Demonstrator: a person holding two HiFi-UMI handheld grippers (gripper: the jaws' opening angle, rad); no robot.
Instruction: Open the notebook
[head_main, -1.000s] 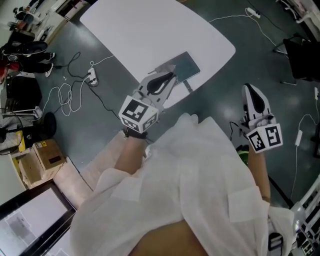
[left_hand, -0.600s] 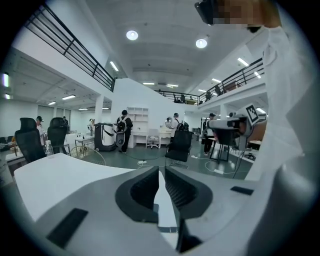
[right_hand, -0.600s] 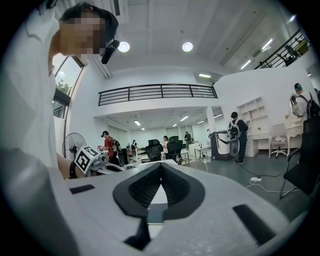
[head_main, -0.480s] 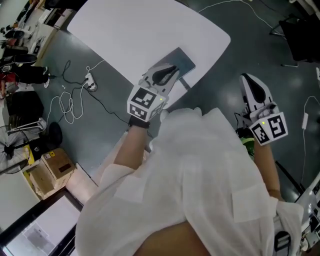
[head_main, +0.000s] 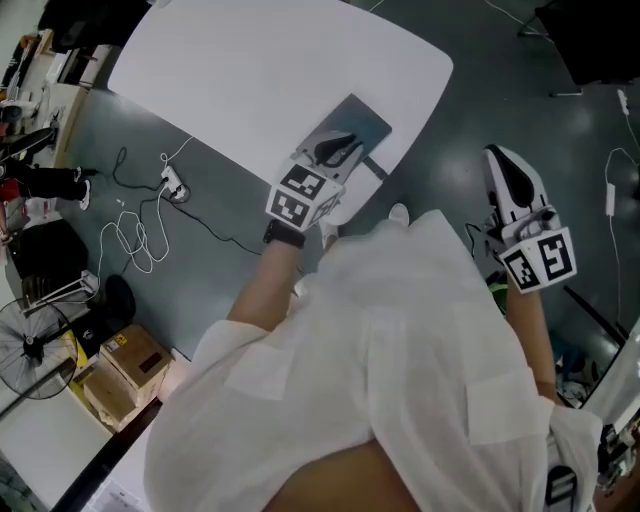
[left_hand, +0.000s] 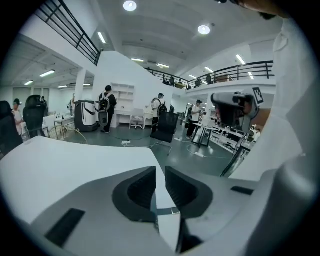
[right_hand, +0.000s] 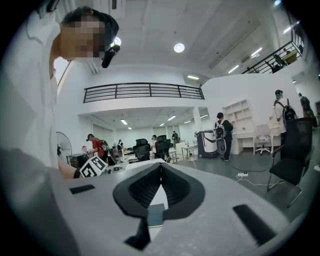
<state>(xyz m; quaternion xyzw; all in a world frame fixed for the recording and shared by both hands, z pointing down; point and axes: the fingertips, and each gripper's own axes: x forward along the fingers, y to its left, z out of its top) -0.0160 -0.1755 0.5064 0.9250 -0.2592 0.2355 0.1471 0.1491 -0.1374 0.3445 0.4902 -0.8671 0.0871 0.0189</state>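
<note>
Lying flat near the close edge of the white rounded worktop (head_main: 270, 70), the thin grey-blue rectangular notebook (head_main: 367, 127) is being overhung by the left tool (head_main: 348, 143), whose jaws are being held all but together, gripping nothing. The right tool (head_main: 503, 165) is being held well apart over the grey floor (head_main: 470, 120), jaws together, empty.

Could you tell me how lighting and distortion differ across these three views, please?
Head view: even, sharp, the white table nearly textureless. Left gripper view: fisheye bending, black corners, ceiling lamps glaring. Right gripper view: same fisheye, black corners.
</note>
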